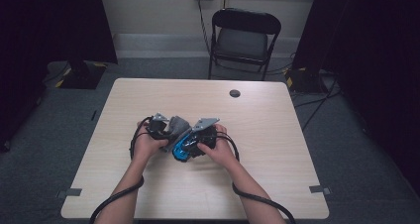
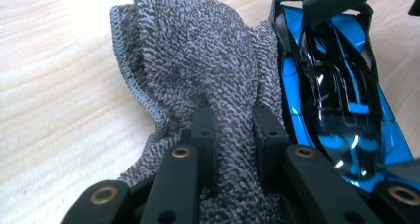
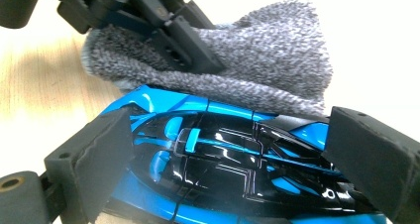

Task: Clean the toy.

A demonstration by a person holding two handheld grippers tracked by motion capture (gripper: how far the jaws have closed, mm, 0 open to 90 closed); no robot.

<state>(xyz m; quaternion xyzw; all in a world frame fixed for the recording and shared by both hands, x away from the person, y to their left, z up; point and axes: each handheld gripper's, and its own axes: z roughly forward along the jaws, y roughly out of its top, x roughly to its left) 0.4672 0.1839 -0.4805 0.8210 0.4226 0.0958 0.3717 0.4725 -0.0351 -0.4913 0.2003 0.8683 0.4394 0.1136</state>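
- One grey terry cloth [image 2: 198, 70], one blue-and-black toy car [image 3: 223, 159] and two grippers were on one wooden table [image 1: 277, 149].
- The left gripper [image 2: 233, 130] was clamped tight on a fold of the cloth, which lay against the car's side.
- The right gripper [image 3: 223, 154] gripped the car's two ends between its pads.
- The high view alone showed a folding chair [image 1: 243, 40] beyond the table.

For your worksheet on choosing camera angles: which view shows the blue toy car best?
The right gripper view: the blue toy car lies close up. The left gripper view shows one side beside the grey cloth; the high view shows a small blue patch.
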